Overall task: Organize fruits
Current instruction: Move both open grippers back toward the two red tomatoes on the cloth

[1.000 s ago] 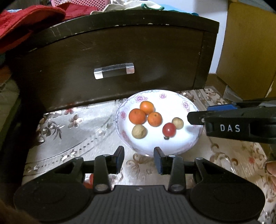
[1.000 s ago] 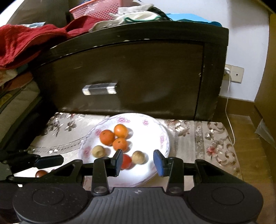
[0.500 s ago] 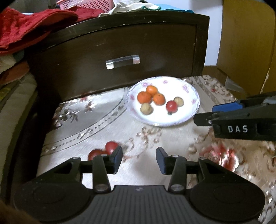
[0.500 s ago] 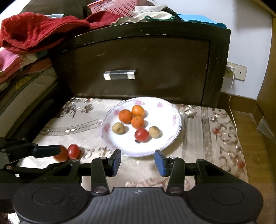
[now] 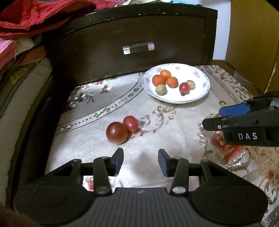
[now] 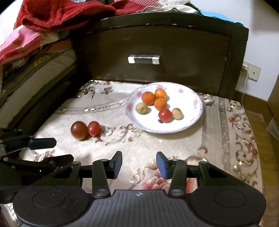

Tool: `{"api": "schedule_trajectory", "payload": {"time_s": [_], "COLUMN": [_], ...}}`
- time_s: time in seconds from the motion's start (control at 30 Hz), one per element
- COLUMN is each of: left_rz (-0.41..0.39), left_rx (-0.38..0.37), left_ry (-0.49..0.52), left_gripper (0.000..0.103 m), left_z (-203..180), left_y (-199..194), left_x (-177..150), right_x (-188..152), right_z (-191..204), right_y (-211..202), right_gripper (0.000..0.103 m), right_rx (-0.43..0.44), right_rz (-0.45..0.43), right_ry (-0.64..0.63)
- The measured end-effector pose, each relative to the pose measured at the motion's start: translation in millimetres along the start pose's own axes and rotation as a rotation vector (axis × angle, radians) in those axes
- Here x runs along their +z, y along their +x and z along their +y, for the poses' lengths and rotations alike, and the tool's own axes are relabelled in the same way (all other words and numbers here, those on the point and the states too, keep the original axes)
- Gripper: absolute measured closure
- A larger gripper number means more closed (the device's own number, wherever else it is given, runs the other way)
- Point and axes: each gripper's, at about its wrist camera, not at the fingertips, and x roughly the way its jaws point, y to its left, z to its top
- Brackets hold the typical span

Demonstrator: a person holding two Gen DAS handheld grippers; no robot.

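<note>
A white flowered plate (image 5: 202,87) (image 6: 195,118) holds three oranges (image 5: 158,80) (image 6: 148,97), two brownish fruits (image 5: 161,89) (image 6: 141,107) and a small red tomato (image 5: 184,88) (image 6: 164,115). Two red tomatoes lie touching on the patterned cloth: a larger dark one (image 5: 116,132) (image 6: 79,130) and a smaller one (image 5: 130,123) (image 6: 93,128). My left gripper (image 5: 140,161) is open and empty, just short of the loose pair. My right gripper (image 6: 138,164) is open and empty, in front of the plate.
A dark wooden drawer front with a clear handle (image 5: 138,48) (image 6: 143,59) stands behind the plate. Folded fabrics (image 6: 34,52) are stacked at the left, red cloth (image 5: 43,15) on top. A yellow-brown cabinet (image 5: 252,43) is at the right. The cloth's right edge drops to the floor (image 6: 268,136).
Both grippers have pulled back from the plate and risen. The two loose tomatoes have come into full view in front of the left gripper.
</note>
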Motion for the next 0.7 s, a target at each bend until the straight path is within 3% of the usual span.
{"api": "schedule_trajectory", "payload": {"time_s": [0.33, 0.7], "left_rz": [0.045, 0.074], "left_rx": [0.003, 0.004], "left_ry": [-0.022, -0.118], "left_gripper": [0.053, 0.053], "left_z": [17, 46], "left_y": [9, 28], "left_x": [-19, -25], "right_x": [-9, -16], "right_z": [10, 26], "right_y": [9, 27], "right_gripper": [0.064, 0.063], "right_rx": [0.006, 0.061], "right_rz": [0.036, 0.086], "right_ry": [-0.023, -0.057]}}
